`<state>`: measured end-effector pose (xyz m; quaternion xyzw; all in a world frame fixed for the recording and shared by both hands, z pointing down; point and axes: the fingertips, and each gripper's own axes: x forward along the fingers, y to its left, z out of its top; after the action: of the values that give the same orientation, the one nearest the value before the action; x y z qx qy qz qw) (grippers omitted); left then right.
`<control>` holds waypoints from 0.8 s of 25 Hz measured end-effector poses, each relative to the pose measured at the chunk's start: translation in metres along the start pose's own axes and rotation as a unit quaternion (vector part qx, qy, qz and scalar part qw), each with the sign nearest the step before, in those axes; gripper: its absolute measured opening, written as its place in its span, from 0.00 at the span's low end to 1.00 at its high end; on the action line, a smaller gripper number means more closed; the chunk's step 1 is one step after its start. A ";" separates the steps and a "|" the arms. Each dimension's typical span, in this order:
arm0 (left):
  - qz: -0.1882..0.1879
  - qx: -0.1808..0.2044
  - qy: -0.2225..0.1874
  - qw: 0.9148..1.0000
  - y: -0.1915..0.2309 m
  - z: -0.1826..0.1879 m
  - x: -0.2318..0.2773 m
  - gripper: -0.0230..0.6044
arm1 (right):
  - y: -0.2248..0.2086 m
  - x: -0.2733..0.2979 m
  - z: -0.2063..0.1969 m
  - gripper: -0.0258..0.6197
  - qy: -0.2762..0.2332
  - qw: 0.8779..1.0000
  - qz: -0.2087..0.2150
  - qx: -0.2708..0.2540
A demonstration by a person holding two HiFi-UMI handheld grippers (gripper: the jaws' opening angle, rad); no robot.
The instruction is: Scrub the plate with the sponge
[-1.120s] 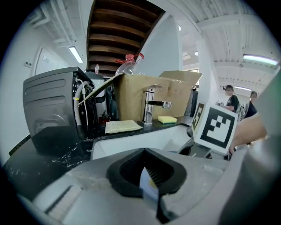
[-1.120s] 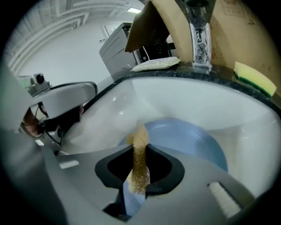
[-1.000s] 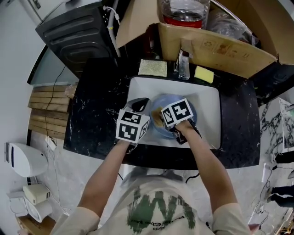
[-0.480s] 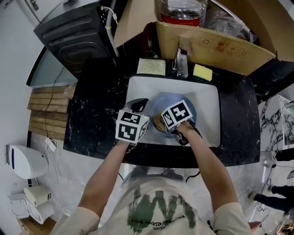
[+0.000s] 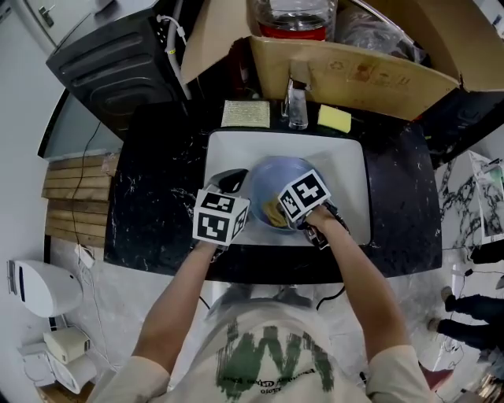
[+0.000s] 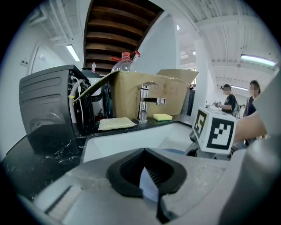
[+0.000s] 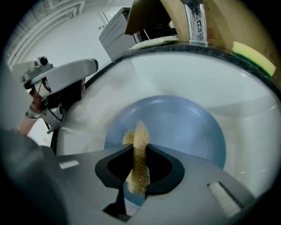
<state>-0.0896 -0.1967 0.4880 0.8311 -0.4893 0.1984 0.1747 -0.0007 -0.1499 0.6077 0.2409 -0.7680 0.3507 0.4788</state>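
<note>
The right gripper (image 7: 138, 169) is clamped on the tan sponge (image 7: 140, 140), whose upper end stands out past the jaws over the near left part of the blue plate (image 7: 184, 127). The left gripper (image 6: 147, 171) is closed on the plate's thin left rim. There is one plate and one held sponge; one yellow sponge (image 5: 334, 118) and one flat pale scrub pad (image 5: 245, 114) lie on the black counter (image 5: 157, 197), either side of the faucet (image 5: 297, 102). The white sink (image 5: 350, 177) holds the plate. An open cardboard box (image 5: 354, 71) behind it holds a clear bottle (image 5: 295, 16).
</note>
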 end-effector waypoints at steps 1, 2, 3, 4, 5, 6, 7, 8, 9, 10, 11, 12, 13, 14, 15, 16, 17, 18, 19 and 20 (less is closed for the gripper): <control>-0.001 0.000 0.000 1.000 -0.002 0.000 0.001 0.04 | -0.002 -0.002 -0.002 0.15 0.002 1.000 -0.002 -0.001; -0.003 0.001 0.000 1.000 -0.003 0.000 0.001 0.04 | -0.005 -0.003 -0.005 0.15 0.004 1.000 -0.005 -0.002; -0.004 0.001 0.000 1.000 -0.004 0.001 0.002 0.04 | -0.007 -0.004 -0.007 0.15 0.006 1.000 -0.007 -0.002; -0.005 0.002 -0.001 1.000 -0.005 0.001 0.002 0.04 | -0.009 -0.006 -0.009 0.15 0.009 1.000 -0.009 -0.003; -0.006 0.002 -0.001 1.000 -0.006 0.001 0.003 0.04 | -0.012 -0.007 -0.010 0.15 0.011 1.000 -0.011 -0.005; -0.007 0.003 0.000 1.000 -0.007 0.001 0.003 0.04 | -0.014 -0.008 -0.012 0.15 0.013 1.000 -0.014 -0.007; -0.007 0.003 0.000 1.000 -0.007 0.001 0.003 0.04 | -0.017 -0.009 -0.013 0.15 0.016 1.000 -0.017 -0.009; -0.008 0.003 0.001 1.000 -0.007 0.001 0.003 0.04 | -0.021 -0.011 -0.014 0.15 0.018 1.000 -0.020 -0.011; -0.008 0.003 0.001 1.000 -0.007 0.001 0.003 0.04 | -0.024 -0.012 -0.016 0.15 0.020 0.999 -0.024 -0.012; -0.008 0.003 0.001 1.000 -0.007 0.001 0.004 0.04 | -0.028 -0.014 -0.017 0.15 0.022 0.999 -0.028 -0.013; -0.008 0.003 0.001 1.000 -0.007 0.001 0.004 0.04 | -0.033 -0.016 -0.018 0.15 0.024 0.999 -0.033 -0.014; -0.008 0.003 0.001 1.000 -0.007 0.001 0.004 0.04 | -0.037 -0.018 -0.019 0.15 0.027 0.999 -0.038 -0.015; -0.008 0.002 0.001 1.000 -0.007 0.001 0.005 0.04 | -0.041 -0.020 -0.021 0.15 0.029 0.998 -0.044 -0.016; -0.008 0.002 0.001 1.000 -0.007 0.001 0.005 0.04 | -0.045 -0.021 -0.022 0.15 0.031 0.998 -0.049 -0.017; -0.008 0.002 0.001 1.000 -0.008 0.001 0.005 0.04 | -0.050 -0.022 -0.023 0.15 0.032 0.998 -0.055 -0.017; -0.008 0.001 0.001 1.000 -0.008 0.001 0.005 0.04 | -0.054 -0.024 -0.024 0.15 0.032 0.998 -0.060 -0.017; -0.008 0.001 0.001 1.000 -0.008 0.001 0.006 0.04 | -0.058 -0.025 -0.024 0.15 0.032 0.997 -0.065 -0.016; -0.008 0.001 0.001 1.000 -0.008 0.001 0.006 0.04 | -0.062 -0.026 -0.025 0.15 0.032 0.997 -0.069 -0.014; -0.008 0.001 0.001 1.000 -0.008 0.001 0.006 0.04 | -0.065 -0.027 -0.025 0.15 0.032 0.997 -0.074 -0.014; -0.008 0.000 0.001 1.000 -0.008 0.000 0.006 0.04 | -0.069 -0.028 -0.026 0.15 0.032 0.996 -0.080 -0.015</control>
<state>-0.0803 -0.1979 0.4897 0.8349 -0.4820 0.1982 0.1769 0.0743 -0.1731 0.6109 0.2829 -0.7358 0.3075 0.5330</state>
